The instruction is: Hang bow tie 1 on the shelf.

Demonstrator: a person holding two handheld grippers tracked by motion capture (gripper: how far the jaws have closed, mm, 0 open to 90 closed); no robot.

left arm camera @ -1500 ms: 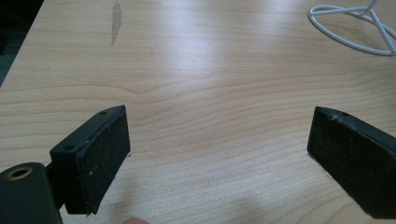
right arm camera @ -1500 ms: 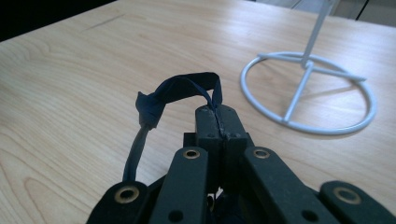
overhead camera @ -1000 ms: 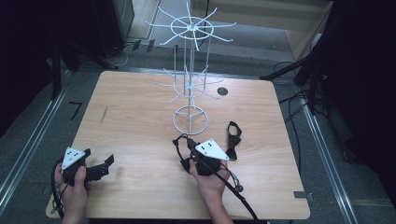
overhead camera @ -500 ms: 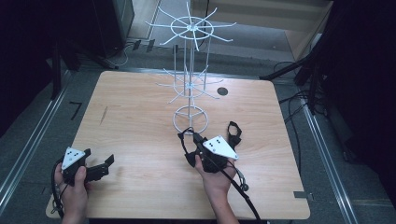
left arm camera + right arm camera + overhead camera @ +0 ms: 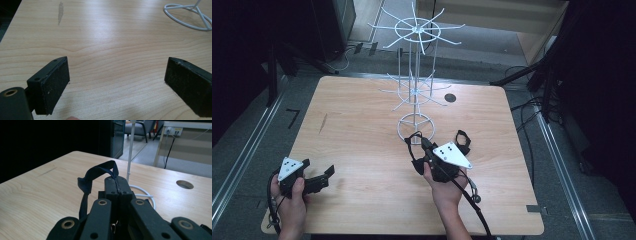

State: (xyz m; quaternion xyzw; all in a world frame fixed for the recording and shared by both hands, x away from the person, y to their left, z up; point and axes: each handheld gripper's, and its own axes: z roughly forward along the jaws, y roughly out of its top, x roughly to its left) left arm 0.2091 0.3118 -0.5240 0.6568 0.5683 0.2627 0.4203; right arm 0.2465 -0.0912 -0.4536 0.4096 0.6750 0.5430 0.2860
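We read this moment as the carrying step: the right tool [image 5: 421, 150] has its jaws pressed together on a dark strap [image 5: 100, 173], and the likely goal, in our judgement, is to hang that strap on the white wire rack [image 5: 414, 90]. In the right gripper view the strap rises as a loop from between the closed jaws and droops toward 9 o'clock; in the high view it sits just in front of the rack's ring base [image 5: 416, 125], near but apparently not touching it. A second dark strap [image 5: 462, 141] lies on the table [image 5: 352, 125] at about 3 o'clock from the held one, just beside the right tool. The next move, as we judge it, calls for lifting the loop to the height of one of the rack's arms and sliding it over a prong tip without tilting the light rack; the loop is limp, so its opening must be kept facing the prong. The right hand [image 5: 447, 187] enters from 6 o'clock with the forearm running up the table and the tool aimed toward 11 o'clock, at the rack. The left tool [image 5: 319, 180] is held low at the table's near-left corner, its jaws wide apart with nothing between them but bare wood, pointing toward 2 o'clock; the left hand [image 5: 292, 200] grips it from below.
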